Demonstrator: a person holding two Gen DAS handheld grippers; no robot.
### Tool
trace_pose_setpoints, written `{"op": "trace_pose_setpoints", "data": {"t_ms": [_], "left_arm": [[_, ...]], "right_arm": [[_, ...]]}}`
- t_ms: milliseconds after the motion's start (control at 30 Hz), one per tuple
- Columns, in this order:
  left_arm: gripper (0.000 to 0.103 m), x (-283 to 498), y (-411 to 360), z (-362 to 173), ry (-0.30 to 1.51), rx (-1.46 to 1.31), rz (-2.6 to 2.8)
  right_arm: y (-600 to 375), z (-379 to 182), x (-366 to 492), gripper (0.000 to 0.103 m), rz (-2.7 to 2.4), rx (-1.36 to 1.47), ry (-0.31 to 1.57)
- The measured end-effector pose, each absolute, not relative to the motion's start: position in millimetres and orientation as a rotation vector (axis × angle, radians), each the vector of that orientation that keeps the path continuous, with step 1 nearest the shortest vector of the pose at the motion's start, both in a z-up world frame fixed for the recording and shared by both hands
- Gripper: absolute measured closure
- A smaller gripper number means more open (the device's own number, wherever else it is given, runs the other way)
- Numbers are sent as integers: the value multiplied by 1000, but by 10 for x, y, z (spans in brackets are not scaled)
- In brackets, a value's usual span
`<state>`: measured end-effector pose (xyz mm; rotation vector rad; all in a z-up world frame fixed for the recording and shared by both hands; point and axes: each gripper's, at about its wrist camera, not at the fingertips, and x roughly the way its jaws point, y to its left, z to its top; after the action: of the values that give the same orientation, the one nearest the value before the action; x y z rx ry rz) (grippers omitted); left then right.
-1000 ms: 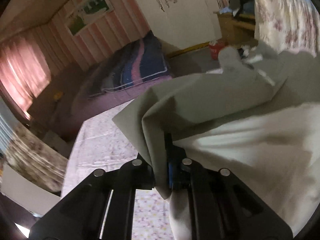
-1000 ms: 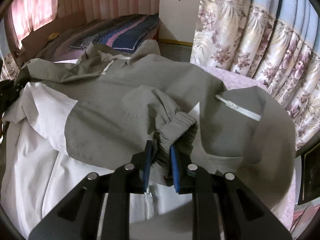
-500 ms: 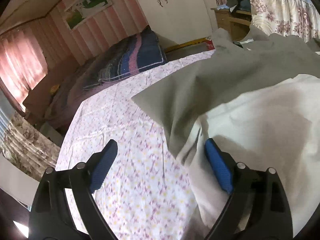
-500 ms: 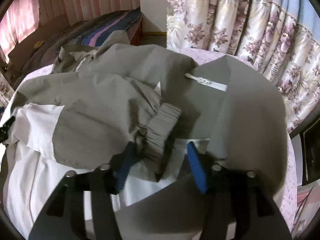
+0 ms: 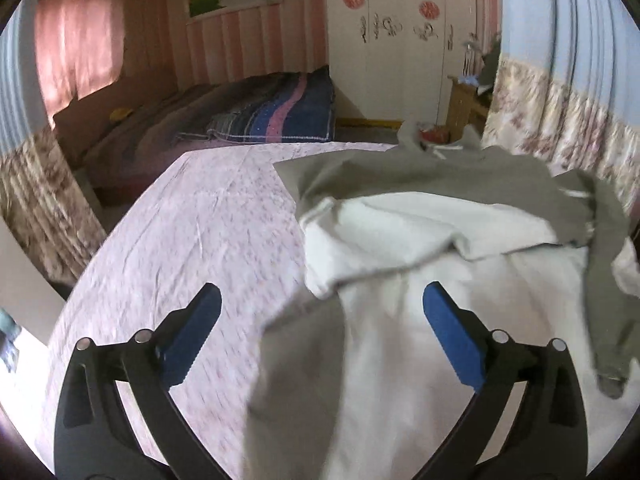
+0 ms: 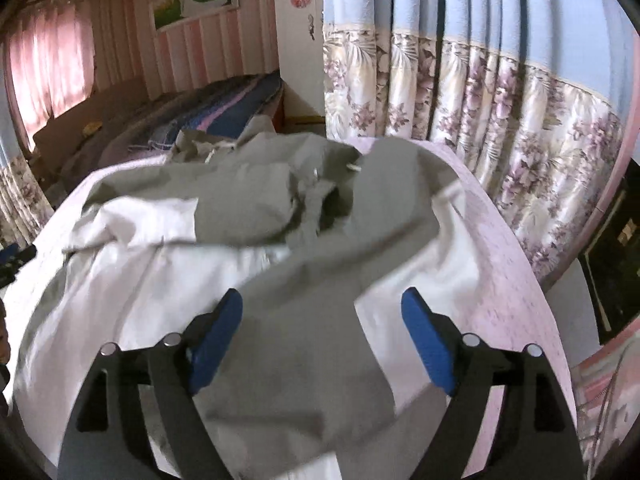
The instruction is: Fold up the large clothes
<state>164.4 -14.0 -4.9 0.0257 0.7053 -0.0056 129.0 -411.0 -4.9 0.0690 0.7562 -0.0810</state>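
Observation:
A large grey and white jacket (image 5: 440,240) lies on a pink floral sheet (image 5: 192,232), its sleeves folded in over the body. It also shows in the right wrist view (image 6: 248,208). My left gripper (image 5: 320,320) is open and empty, hovering above the jacket's left edge. My right gripper (image 6: 320,320) is open and empty above the jacket's lower right part. A grey cuff (image 5: 608,376) lies at the right. A tip of the left gripper (image 6: 12,260) shows at the left edge of the right wrist view.
A floral curtain (image 6: 500,120) hangs close along the right side. A second bed with a striped blue blanket (image 5: 272,116) stands beyond. A white wardrobe (image 5: 400,40) is at the back. The sheet's right edge (image 6: 532,280) drops off beside the curtain.
Both grippers let go of the jacket and opened wide. Both have pulled back and risen, so that more of the jacket and sheet shows. The sleeves now lie on the body.

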Motion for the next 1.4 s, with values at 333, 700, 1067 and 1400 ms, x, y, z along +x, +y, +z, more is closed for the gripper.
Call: {"op": "trace_pose_setpoints", "data": {"t_ms": [333, 700, 1067, 1400], "left_arm": [[3, 992, -859, -110, 732, 7, -123], [3, 780, -1944, -288, 816, 36, -312], [4, 918, -2354, -564, 908, -47, -324], [92, 997, -2531, -293, 804, 77, -492]], "right_arm": [[-4242, -134, 1029, 21, -114, 69, 754], [-4580, -40, 954, 21, -157, 76, 719], [-4864, -146, 833, 21, -205, 73, 736], [-4992, -149, 774, 21, -218, 75, 747]]}}
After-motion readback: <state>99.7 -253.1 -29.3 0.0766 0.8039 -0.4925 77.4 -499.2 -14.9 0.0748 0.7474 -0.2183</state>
